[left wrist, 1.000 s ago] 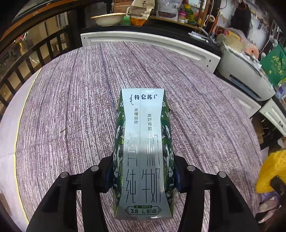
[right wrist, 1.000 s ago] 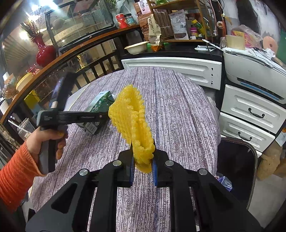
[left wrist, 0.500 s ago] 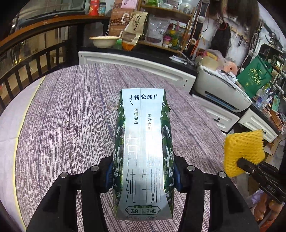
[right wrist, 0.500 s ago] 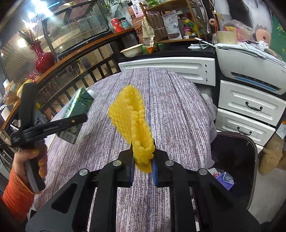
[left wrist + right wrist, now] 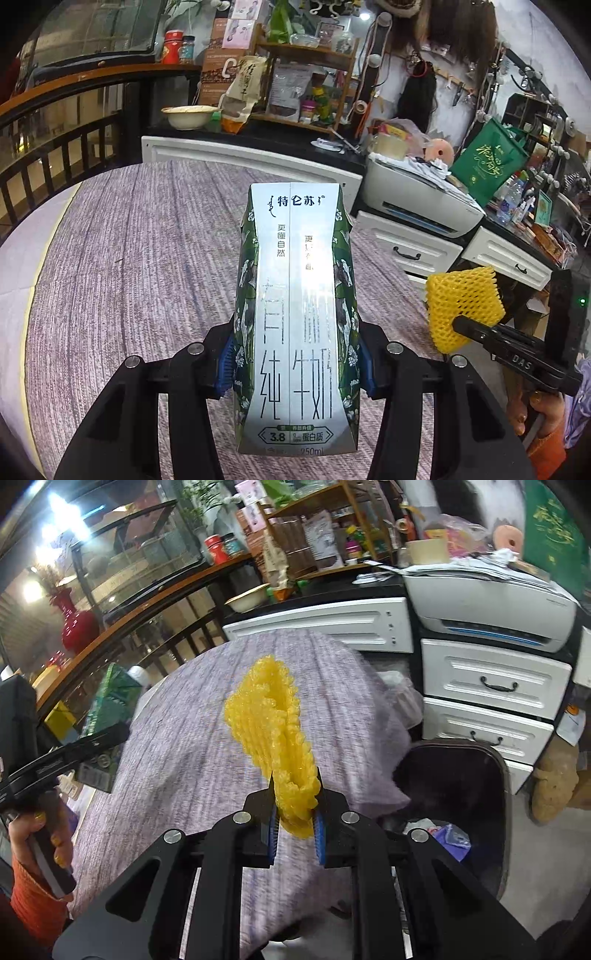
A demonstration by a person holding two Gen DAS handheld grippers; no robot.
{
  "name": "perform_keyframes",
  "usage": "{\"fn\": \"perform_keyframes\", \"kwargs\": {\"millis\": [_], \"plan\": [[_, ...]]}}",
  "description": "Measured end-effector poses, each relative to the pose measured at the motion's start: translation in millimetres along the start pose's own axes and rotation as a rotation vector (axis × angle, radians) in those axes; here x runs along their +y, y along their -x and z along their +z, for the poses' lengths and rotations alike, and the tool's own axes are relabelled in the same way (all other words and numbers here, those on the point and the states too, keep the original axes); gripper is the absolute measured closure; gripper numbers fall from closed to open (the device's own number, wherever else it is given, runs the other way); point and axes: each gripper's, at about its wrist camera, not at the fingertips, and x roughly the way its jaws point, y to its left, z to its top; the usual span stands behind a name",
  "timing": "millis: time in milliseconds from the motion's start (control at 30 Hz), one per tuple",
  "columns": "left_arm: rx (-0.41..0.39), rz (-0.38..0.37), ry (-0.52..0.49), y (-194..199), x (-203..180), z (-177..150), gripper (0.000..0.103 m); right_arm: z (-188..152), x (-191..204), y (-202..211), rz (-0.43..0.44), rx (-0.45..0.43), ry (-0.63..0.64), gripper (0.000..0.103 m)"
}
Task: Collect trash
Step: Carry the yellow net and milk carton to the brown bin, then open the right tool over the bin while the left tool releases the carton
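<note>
My left gripper (image 5: 295,363) is shut on a silver and green milk carton (image 5: 295,314) and holds it up above the round table (image 5: 129,258). My right gripper (image 5: 295,829) is shut on a yellow foam net (image 5: 275,734), held in the air near the table's right edge. The net also shows in the left wrist view (image 5: 461,304), and the carton shows in the right wrist view (image 5: 110,705) at the left. A dark trash bin (image 5: 454,794) with some waste inside stands on the floor to the right of the table, below and right of the net.
White drawer cabinets (image 5: 491,686) with a printer (image 5: 487,602) on top stand behind the bin. A dark counter with a bowl (image 5: 188,116) and cluttered shelves lies beyond the table. A wooden railing (image 5: 55,147) runs along the left.
Both grippers have risen and tilted up, with their loads still held. The right gripper has moved toward the table's right edge, so the bin fills more of its view.
</note>
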Motion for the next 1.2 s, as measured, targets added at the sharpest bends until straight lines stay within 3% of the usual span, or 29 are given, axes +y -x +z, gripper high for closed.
{"fn": "perform_keyframes", "kwargs": {"millis": [500, 1000, 1067, 1100, 1133, 1200], "plan": [[-0.045, -0.120, -0.074, 3.7, -66.8, 2.7, 0.053, -3.8, -80.9, 25.0, -0.203, -0.046, -0.127, 0.087], [-0.035, -0.198, -0.111, -4.6, -111.1, 1.7, 0.053, -32.4, -150.4, -55.6, -0.371, 0.124, -0.229, 0.087], [-0.029, -0.203, -0.106, -7.1, -112.1, 0.9, 0.053, -36.7, -153.1, -63.4, -0.380, 0.141, -0.234, 0.079], [-0.026, -0.207, -0.102, -8.7, -113.2, 0.1, 0.053, -39.3, -154.5, -66.5, -0.385, 0.147, -0.242, 0.066], [-0.022, -0.211, -0.099, -10.5, -114.2, -0.7, 0.053, -41.4, -155.9, -68.1, -0.390, 0.150, -0.251, 0.044], [-0.014, -0.216, -0.098, -13.5, -116.1, -3.0, 0.053, -43.7, -156.6, -67.3, -0.412, 0.138, -0.265, 0.031]]}}
